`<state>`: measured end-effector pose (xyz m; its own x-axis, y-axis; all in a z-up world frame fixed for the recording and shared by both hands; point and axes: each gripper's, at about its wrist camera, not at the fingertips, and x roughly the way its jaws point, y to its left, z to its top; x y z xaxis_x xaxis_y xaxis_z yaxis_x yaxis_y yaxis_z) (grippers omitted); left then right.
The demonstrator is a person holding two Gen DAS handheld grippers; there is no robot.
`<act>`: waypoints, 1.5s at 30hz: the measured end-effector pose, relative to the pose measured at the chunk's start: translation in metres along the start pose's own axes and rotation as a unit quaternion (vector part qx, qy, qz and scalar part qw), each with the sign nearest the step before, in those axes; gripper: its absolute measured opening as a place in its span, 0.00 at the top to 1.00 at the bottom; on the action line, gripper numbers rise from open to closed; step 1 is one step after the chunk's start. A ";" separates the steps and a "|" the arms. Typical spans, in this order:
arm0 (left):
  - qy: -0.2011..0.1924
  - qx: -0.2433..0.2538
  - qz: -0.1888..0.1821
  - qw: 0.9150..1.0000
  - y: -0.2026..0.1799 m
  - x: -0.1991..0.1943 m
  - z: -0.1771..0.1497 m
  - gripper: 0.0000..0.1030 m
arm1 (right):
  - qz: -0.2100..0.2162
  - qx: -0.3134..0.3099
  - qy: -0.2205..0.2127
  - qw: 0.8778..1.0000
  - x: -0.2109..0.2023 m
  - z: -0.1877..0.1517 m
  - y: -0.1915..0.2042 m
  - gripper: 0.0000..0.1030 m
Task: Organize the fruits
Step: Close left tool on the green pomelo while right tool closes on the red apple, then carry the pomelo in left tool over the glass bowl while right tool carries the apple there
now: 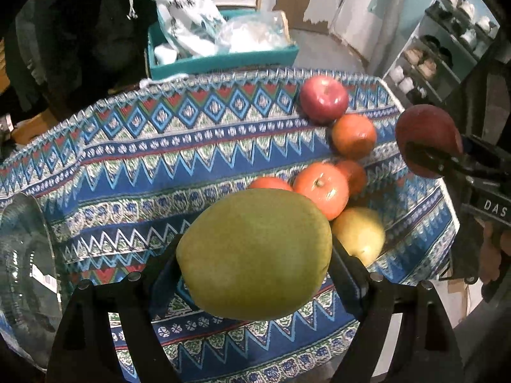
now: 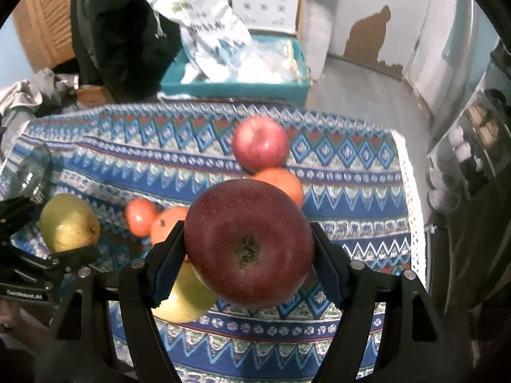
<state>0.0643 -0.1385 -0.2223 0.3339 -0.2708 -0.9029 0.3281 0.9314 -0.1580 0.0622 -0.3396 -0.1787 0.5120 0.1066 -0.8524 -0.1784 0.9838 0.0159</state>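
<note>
My left gripper [image 1: 255, 265] is shut on a green pear [image 1: 255, 252] and holds it above the patterned tablecloth [image 1: 143, 166]. My right gripper [image 2: 249, 255] is shut on a dark red apple [image 2: 249, 242], also held above the cloth. Each shows in the other's view: the dark red apple [image 1: 426, 134] at the right, the green pear [image 2: 68, 223] at the left. On the cloth lie a red apple [image 1: 323, 99], an orange [image 1: 353, 135], an orange-red apple [image 1: 321, 190], further orange fruit [image 1: 270, 183] and a yellow apple [image 1: 359, 234].
A glass bowl [image 1: 22, 261] stands at the cloth's left edge. A teal box [image 1: 223, 60] with plastic bags sits behind the table. A shelf with shoes [image 1: 440, 51] stands at the right. Dark clothing [image 1: 73, 32] hangs at the back left.
</note>
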 end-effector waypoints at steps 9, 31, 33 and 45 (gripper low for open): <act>-0.044 0.004 0.016 0.999 -0.001 -0.032 0.007 0.17 | 0.021 -0.010 -0.046 0.999 -0.034 0.016 0.019 0.28; -0.143 -0.006 0.038 0.989 0.029 -0.134 0.005 0.17 | 0.074 -0.046 -0.136 0.987 -0.103 0.049 0.076 0.28; -0.150 -0.006 0.042 0.988 0.032 -0.141 0.004 0.17 | 0.080 -0.048 -0.141 0.986 -0.107 0.052 0.081 0.28; -0.172 -0.026 0.051 0.983 0.063 -0.172 -0.005 0.17 | 0.105 -0.067 -0.149 0.981 -0.110 0.068 0.118 0.28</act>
<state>0.0233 -0.0318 -0.0790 0.6455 -0.2336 -0.7272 0.2355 0.9666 -0.1016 0.0419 -0.2252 -0.0477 0.6717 0.3609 -0.6470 -0.4038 0.9105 0.0887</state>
